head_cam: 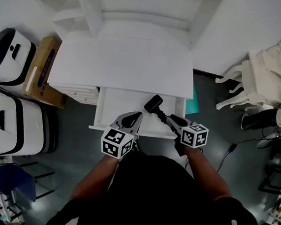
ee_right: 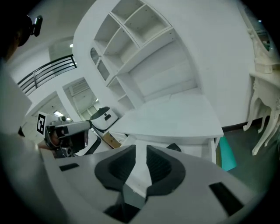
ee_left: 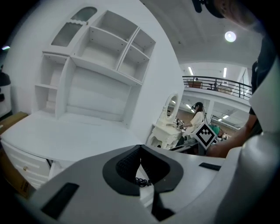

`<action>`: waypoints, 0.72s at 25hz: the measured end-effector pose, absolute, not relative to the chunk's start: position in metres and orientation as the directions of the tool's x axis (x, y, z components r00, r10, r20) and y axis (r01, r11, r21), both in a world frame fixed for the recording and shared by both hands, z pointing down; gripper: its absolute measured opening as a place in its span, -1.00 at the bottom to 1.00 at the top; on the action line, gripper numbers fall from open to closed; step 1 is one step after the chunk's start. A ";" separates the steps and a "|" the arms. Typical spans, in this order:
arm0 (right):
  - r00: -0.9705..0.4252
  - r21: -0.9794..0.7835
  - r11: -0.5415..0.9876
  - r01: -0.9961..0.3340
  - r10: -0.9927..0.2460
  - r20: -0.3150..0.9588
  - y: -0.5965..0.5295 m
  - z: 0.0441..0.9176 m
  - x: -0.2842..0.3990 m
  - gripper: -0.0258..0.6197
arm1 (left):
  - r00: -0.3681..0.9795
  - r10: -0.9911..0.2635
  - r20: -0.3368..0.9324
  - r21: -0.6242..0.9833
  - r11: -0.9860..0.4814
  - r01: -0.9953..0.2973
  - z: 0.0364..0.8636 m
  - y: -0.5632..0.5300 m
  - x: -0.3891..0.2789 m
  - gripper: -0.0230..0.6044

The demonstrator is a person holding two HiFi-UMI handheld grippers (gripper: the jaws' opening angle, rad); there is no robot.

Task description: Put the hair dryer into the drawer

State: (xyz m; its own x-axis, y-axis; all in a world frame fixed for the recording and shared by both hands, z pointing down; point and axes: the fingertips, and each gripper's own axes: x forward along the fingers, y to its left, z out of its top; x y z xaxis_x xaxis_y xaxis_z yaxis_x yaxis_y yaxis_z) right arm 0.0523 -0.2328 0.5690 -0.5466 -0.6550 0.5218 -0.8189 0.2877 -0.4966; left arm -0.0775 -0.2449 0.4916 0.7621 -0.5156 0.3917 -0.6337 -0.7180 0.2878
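Note:
The black hair dryer (head_cam: 154, 104) lies in the open white drawer (head_cam: 99, 113) under the desk, with its handle pointing toward my right gripper (head_cam: 170, 120). In the right gripper view the dryer (ee_right: 174, 147) peeks over one jaw. That gripper (ee_right: 141, 151) is open with a narrow gap, and only the drawer's white inside shows between its pads. My left gripper (head_cam: 133, 118) hovers over the drawer's front edge, left of the dryer. In its own view the left gripper's (ee_left: 140, 148) tips touch, so it is shut. A small dark curl shows through the notch behind the tips.
The white desk top (head_cam: 125, 61) carries a shelf unit (head_cam: 120, 7) at the back. To the left stand a cardboard box (head_cam: 42, 69) and white-and-black machines (head_cam: 6, 53). A teal object (head_cam: 191, 104) sits beside the drawer's right end, ornate white furniture (head_cam: 256, 78) further right.

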 end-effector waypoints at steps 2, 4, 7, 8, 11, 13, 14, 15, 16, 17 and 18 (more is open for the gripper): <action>-0.555 -0.486 0.320 -0.814 -0.677 0.484 -0.225 0.549 0.058 -0.72 | 0.769 -0.523 0.369 0.310 -0.710 -0.632 0.484 -0.235 -0.066 -0.90; -0.563 -0.479 0.348 -0.806 -0.701 0.437 -0.218 0.529 0.064 -0.77 | 0.771 -0.527 0.357 0.324 -0.704 -0.632 0.481 -0.227 -0.054 -0.90; -0.572 -0.469 0.383 -0.796 -0.729 0.375 -0.205 0.501 0.074 -0.82 | 0.765 -0.535 0.360 0.331 -0.693 -0.640 0.481 -0.211 -0.039 -0.90; -0.574 -0.457 0.398 -0.795 -0.735 0.360 -0.199 0.493 0.077 -0.83 | 0.763 -0.535 0.362 0.331 -0.691 -0.642 0.481 -0.204 -0.034 -0.90; -0.584 -0.413 0.444 -0.795 -0.744 0.325 -0.181 0.475 0.082 -0.84 | 0.762 -0.535 0.366 0.321 -0.695 -0.643 0.478 -0.185 -0.022 -0.90; -0.594 -0.392 0.470 -0.791 -0.741 0.311 -0.172 0.469 0.084 -0.84 | 0.758 -0.539 0.367 0.311 -0.697 -0.646 0.476 -0.176 -0.017 -0.90; -0.600 -0.386 0.479 -0.788 -0.739 0.307 -0.169 0.468 0.085 -0.84 | 0.756 -0.542 0.367 0.305 -0.697 -0.649 0.475 -0.173 -0.015 -0.90; -0.604 -0.386 0.485 -0.785 -0.737 0.302 -0.165 0.467 0.086 -0.84 | 0.753 -0.545 0.368 0.300 -0.698 -0.651 0.474 -0.170 -0.013 -0.90; -0.608 -0.389 0.488 -0.781 -0.736 0.297 -0.163 0.467 0.087 -0.84 | 0.752 -0.548 0.367 0.294 -0.698 -0.652 0.472 -0.168 -0.011 -0.90; -0.612 -0.395 0.490 -0.777 -0.736 0.290 -0.160 0.467 0.089 -0.84 | 0.750 -0.550 0.366 0.289 -0.699 -0.654 0.470 -0.166 -0.010 -0.90; -0.615 -0.402 0.491 -0.773 -0.735 0.284 -0.157 0.466 0.090 -0.84 | 0.749 -0.553 0.364 0.285 -0.699 -0.655 0.468 -0.163 -0.008 -0.90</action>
State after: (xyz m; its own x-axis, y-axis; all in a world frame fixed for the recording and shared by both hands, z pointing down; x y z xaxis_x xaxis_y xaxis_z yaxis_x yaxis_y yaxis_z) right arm 0.0898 -0.1570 0.4659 -0.6153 -0.7354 0.2837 -0.7726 0.4911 -0.4024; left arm -0.0080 -0.1627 0.4681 0.7491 -0.5531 0.3645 -0.6553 -0.6994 0.2855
